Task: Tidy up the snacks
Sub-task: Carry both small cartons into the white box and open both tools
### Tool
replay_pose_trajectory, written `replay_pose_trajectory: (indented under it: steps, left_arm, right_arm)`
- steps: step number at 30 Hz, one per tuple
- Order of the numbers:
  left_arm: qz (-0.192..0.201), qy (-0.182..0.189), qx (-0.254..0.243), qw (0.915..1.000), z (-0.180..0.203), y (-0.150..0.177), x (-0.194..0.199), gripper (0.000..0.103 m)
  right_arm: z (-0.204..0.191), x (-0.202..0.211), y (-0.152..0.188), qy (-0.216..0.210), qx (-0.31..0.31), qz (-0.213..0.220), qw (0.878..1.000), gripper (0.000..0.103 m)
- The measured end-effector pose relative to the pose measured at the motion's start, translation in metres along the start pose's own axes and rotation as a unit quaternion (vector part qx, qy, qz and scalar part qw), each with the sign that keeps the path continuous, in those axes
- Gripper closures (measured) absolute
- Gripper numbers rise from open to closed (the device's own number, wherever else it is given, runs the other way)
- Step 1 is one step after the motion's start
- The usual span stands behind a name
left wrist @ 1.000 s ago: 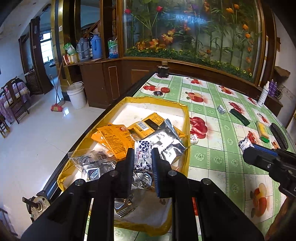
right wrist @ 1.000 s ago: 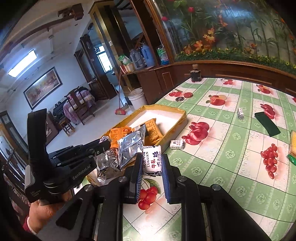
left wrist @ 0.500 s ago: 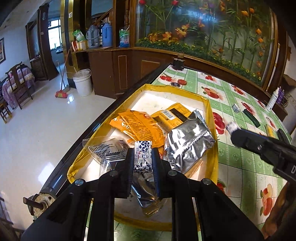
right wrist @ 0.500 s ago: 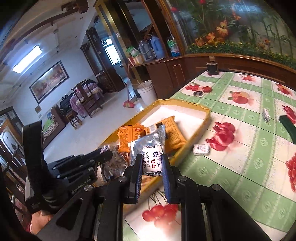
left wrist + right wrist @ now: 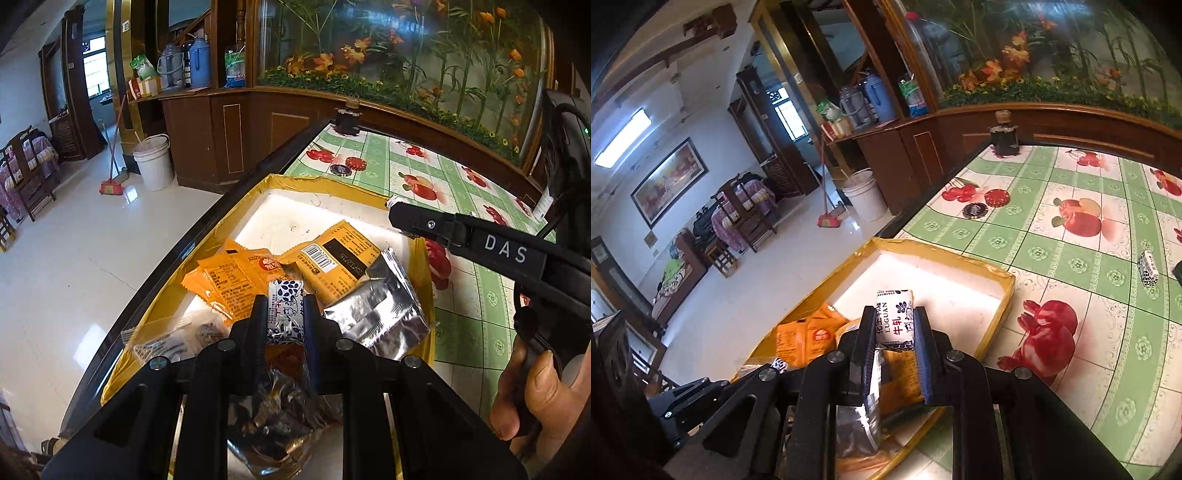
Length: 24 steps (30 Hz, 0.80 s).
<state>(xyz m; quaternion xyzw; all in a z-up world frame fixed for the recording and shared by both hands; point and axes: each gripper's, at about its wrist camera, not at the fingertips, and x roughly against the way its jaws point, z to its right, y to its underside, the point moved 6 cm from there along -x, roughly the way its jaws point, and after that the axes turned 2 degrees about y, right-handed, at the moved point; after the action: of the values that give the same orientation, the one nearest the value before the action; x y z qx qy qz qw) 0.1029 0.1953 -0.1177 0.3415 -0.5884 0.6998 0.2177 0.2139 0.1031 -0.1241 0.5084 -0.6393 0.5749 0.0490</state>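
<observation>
Snacks: one blue-white nougat candy in each gripper, both above the yellow tray (image 5: pixel 236 214). Left gripper (image 5: pixel 285 317) fingers are clamped on left candy (image 5: pixel 285 314); right gripper (image 5: pixel 894 328) fingers are clamped on right candy (image 5: pixel 894 320). Best release seems low over the bare white tray floor at the far end. Orange packets (image 5: pixel 236 280) and silver pouch (image 5: pixel 376 317) crowd the near half. A third candy (image 5: pixel 1148 267) lies on the bench (image 5: pixel 1071 266), well apart.

Crumpled foil packet (image 5: pixel 280 417) half behind the left jaws; dark object (image 5: pixel 1177 272) cropped at the edge.
</observation>
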Motion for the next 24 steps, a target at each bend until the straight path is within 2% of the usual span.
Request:
replay_pose_trajectory:
  steps: [10, 18, 20, 21, 23, 24]
  left_arm:
    - [-0.012, -0.014, -0.006, 0.9998, -0.004, 0.001, -0.008, 0.087]
    - [-0.019, -0.019, -0.008, 0.9996, -0.003, 0.001, -0.008, 0.085]
    - [-0.023, -0.015, -0.004, 0.9996, -0.003, 0.0, -0.008, 0.079]
    - [-0.023, -0.022, -0.004, 0.9995, -0.004, 0.0, -0.008, 0.072]
    - [-0.022, -0.04, -0.004, 0.999, -0.007, 0.0, -0.006, 0.053]
    - [-0.021, -0.044, 0.0, 0.9988, -0.01, 0.0, -0.004, 0.038]
  right_arm:
    - [0.005, -0.019, 0.008, -0.003, -0.006, -0.011, 1.0, 0.082]
    - [0.006, -0.02, 0.009, -0.006, -0.012, -0.011, 1.0, 0.08]
    - [0.008, -0.018, 0.008, -0.005, -0.014, -0.008, 1.0, 0.079]
    - [0.007, -0.016, 0.007, -0.004, -0.014, -0.007, 1.0, 0.077]
    - [0.007, -0.013, 0.007, -0.003, -0.016, -0.004, 1.0, 0.068]
    - [0.007, -0.01, 0.007, -0.004, -0.017, -0.001, 1.0, 0.061]
